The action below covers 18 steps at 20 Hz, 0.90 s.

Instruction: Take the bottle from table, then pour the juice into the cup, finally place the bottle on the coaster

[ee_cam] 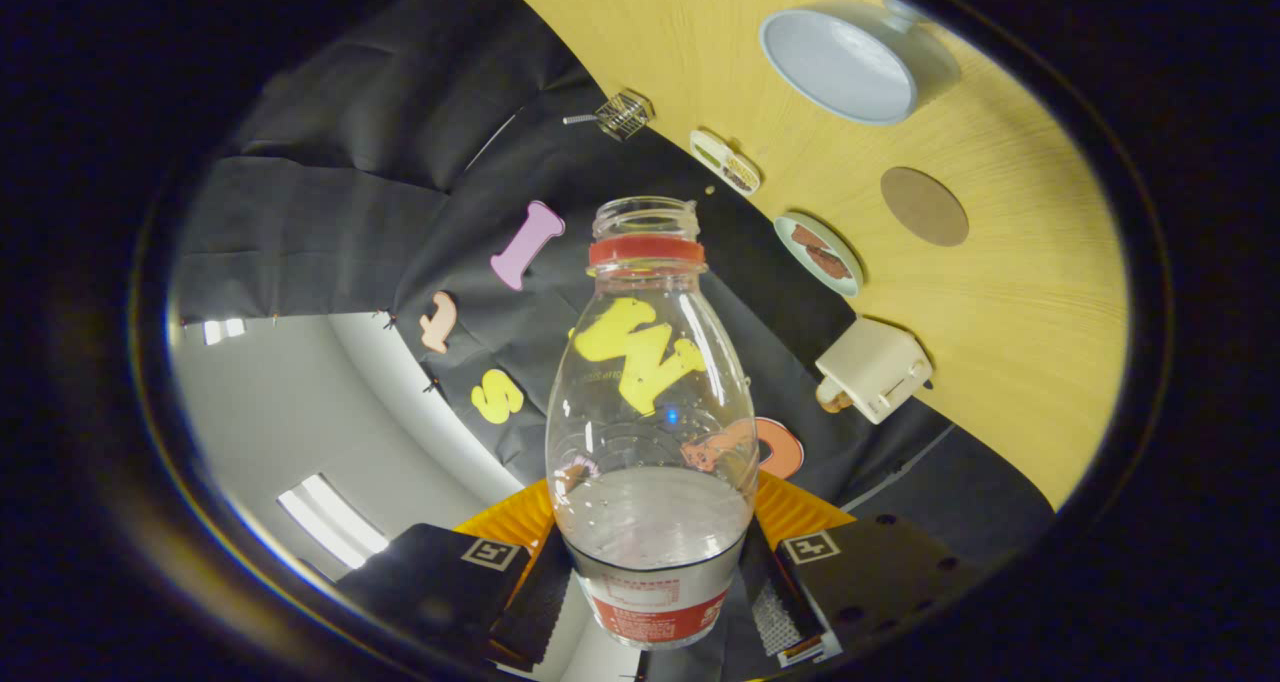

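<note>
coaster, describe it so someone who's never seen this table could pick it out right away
Start from the yellow wooden table, seen beyond the clear bottle clamped in the gripper. Past the blue cup lies the coaster. Alone among its neighbours it is a flat, bare brown disc with no rim.

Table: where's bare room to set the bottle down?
The gripper is shut on the bottle. The wooden table is bare around the round brown coaster, between the pale blue cup and the white box. Crowded along the wall edge: wire basket, two small dishes, white box.
</note>
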Available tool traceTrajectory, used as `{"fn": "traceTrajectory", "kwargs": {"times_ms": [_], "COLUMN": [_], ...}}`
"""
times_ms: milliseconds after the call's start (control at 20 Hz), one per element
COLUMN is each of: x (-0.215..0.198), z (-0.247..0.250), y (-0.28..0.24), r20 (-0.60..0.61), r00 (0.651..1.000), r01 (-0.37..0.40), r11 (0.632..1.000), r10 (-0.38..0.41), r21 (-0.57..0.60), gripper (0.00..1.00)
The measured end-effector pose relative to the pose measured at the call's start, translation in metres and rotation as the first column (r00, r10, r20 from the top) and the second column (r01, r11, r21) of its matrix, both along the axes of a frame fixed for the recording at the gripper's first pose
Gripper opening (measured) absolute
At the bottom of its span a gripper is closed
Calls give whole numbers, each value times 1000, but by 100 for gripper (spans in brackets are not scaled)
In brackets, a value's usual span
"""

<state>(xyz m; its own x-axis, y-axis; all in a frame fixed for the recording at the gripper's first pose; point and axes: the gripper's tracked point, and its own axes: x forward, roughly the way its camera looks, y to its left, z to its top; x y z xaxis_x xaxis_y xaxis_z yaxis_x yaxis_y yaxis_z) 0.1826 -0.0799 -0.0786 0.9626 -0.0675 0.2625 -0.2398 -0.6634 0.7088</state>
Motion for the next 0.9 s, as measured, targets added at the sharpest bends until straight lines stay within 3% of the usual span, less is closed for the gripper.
{"fn": "traceTrajectory", "kwargs": {"times_ms": [350, 550, 700, 900], "x": [-2, -4, -3, -2], "z": [3, -3, -25, -50], "y": [2, 21, 33, 42], "r20": [4, -43, -113, -188], "r00": [1000, 999, 994, 982], "r01": [14, -7, -52, -122], "r11": [1000, 975, 901, 758], "r10": [-14, -2, 3, 0], "r21": [-10, -220, -430, -640], "gripper": [80, 80, 80, 80]}}
